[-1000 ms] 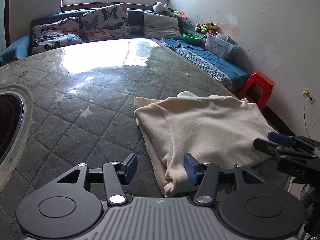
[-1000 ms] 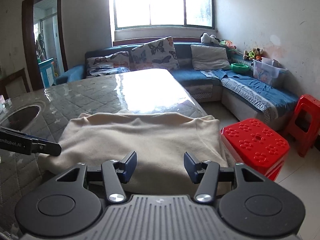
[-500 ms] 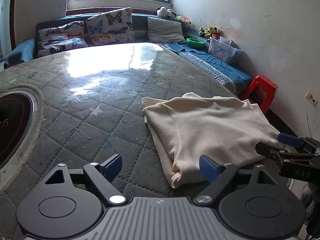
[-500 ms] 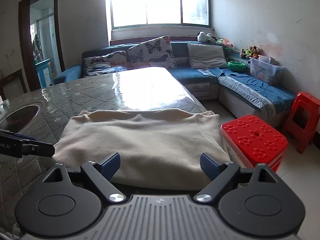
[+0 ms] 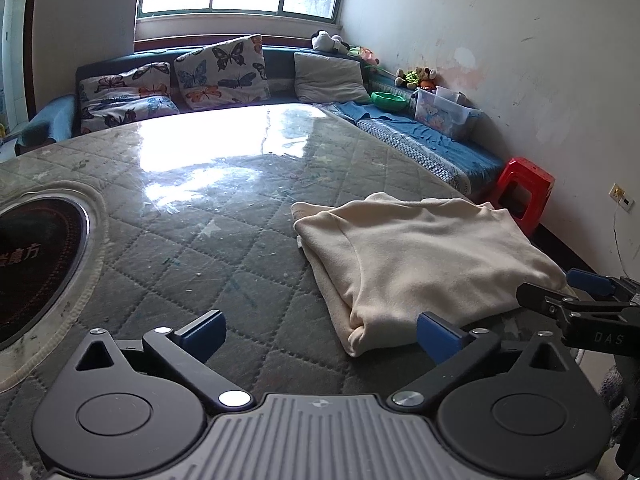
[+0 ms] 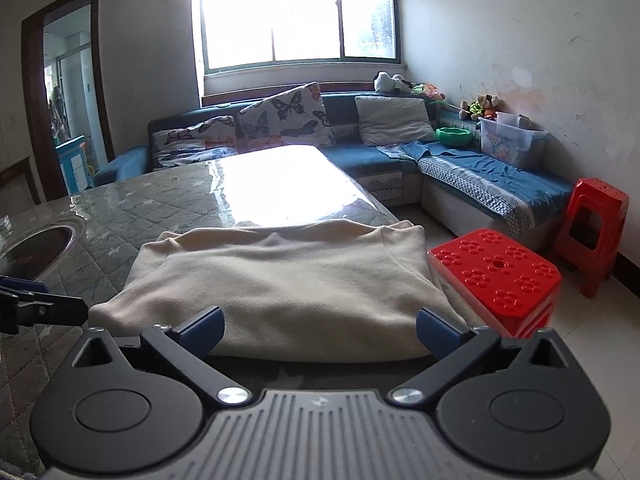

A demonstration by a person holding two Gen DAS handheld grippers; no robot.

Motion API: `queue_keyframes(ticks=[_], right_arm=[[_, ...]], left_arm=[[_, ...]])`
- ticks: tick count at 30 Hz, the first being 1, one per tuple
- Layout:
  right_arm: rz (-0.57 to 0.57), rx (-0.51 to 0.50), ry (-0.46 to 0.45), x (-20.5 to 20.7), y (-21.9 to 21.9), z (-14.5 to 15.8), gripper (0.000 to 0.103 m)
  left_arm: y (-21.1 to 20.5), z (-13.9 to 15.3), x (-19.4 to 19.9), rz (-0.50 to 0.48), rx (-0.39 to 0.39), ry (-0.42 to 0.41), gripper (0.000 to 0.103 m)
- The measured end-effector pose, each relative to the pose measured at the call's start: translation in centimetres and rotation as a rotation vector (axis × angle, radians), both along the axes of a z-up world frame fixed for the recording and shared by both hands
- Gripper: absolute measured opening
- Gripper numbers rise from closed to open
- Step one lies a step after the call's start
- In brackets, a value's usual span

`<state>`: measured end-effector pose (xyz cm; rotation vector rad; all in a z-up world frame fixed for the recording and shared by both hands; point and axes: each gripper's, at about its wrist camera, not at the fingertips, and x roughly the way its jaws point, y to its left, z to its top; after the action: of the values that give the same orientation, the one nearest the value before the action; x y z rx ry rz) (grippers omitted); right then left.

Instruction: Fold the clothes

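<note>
The folded cream fleece garment [image 5: 424, 256] lies on the quilted grey table under clear plastic [image 5: 192, 216], at the table's right edge, at two o'clock from the left gripper [image 5: 320, 334]. A round black hob set into the tabletop [image 5: 36, 256] sits at nine o'clock. The right gripper [image 6: 320, 330] is at the garment's near edge, with the garment at twelve. A red plastic stool with a dimpled top [image 6: 496, 276] stands just beside the table at two o'clock, a taller red plastic stool [image 6: 596, 232] behind it. The blue corner sofa [image 6: 404, 160] runs behind the table, with butterfly-print cushions [image 6: 284, 116] on it at twelve.
</note>
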<state>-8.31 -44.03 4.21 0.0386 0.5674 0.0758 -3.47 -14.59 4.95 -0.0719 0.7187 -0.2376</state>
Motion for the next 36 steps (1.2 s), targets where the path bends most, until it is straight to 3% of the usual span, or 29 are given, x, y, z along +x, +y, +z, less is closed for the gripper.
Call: queue_keyframes(ticks=[36], right_arm=[[-0.006, -0.007, 0.012, -4.5, 1.9, -0.8, 0.103]], left_arm=[[0.1, -0.4, -4.8, 0.005, 0.016, -0.042, 0.103]])
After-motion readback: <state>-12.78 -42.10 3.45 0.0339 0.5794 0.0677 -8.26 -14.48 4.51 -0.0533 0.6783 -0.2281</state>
